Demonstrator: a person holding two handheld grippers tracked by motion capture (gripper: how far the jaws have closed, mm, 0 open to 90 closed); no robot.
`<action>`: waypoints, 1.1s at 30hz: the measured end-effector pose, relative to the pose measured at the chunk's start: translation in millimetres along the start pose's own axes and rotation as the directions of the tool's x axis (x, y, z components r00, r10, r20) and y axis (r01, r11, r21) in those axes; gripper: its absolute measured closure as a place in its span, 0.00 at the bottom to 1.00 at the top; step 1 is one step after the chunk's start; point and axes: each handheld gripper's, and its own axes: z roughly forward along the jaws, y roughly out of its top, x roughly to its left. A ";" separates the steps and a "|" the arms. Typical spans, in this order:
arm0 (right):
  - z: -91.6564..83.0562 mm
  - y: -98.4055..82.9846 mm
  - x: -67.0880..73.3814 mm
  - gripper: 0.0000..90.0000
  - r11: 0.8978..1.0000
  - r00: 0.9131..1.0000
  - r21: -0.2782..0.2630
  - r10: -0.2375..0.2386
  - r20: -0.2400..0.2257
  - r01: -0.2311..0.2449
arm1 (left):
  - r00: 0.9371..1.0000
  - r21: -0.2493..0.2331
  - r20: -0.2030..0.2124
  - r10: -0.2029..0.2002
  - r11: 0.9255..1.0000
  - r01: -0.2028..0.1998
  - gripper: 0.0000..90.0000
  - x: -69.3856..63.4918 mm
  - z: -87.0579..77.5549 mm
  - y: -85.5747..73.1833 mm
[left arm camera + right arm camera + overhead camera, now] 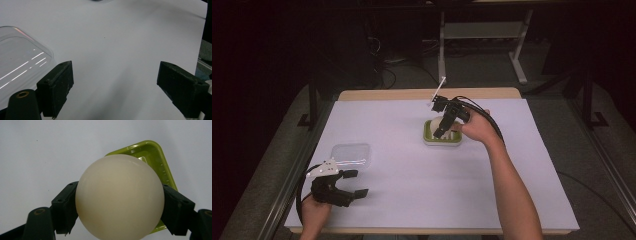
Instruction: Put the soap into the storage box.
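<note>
The high view looks forward and down from above the person's side, taking in the whole counter (412, 165). The left gripper view skims low across the sheet, close beside the clear lid (20, 60) — also seen from above (351, 154). The right gripper view points steeply down, very near the ball (120, 197) and green tray (152, 152).

- Black left gripper (354, 183), blocky jaws, brass-coloured screw at one jaw base, grey three-cornered plate on top.
- Black right gripper (439, 131), thick black cable looping from it.
- Bare forearms, no sleeves in view.
</note>
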 end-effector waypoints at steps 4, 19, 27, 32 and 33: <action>2.0 -0.3 -2.4 0.27 1.000 1.000 -0.001 0.007 -0.001 -0.007 | 1.000 0.001 -0.002 0.002 1.000 -0.002 0.15 0.3 -0.3 -0.1; 5.3 -3.7 -13.5 0.27 0.999 0.999 -0.001 0.045 0.006 -0.045 | 1.000 -0.001 -0.002 0.007 1.000 -0.007 0.15 0.6 -0.1 0.2; 7.7 -5.3 -19.9 0.27 0.998 0.998 0.000 0.060 0.011 -0.060 | 1.000 -0.004 -0.002 -0.008 1.000 0.008 0.15 -0.3 0.0 0.0; 10.1 -5.5 -23.1 0.27 0.997 0.997 0.000 0.076 0.012 -0.076 | 1.000 -0.002 -0.003 -0.012 1.000 0.012 0.15 -0.4 -0.1 -0.2; 10.1 -5.5 -23.1 0.27 0.997 0.997 0.000 0.076 0.012 -0.076 | 1.000 -0.002 -0.003 -0.012 1.000 0.012 0.15 -0.4 -0.2 -0.2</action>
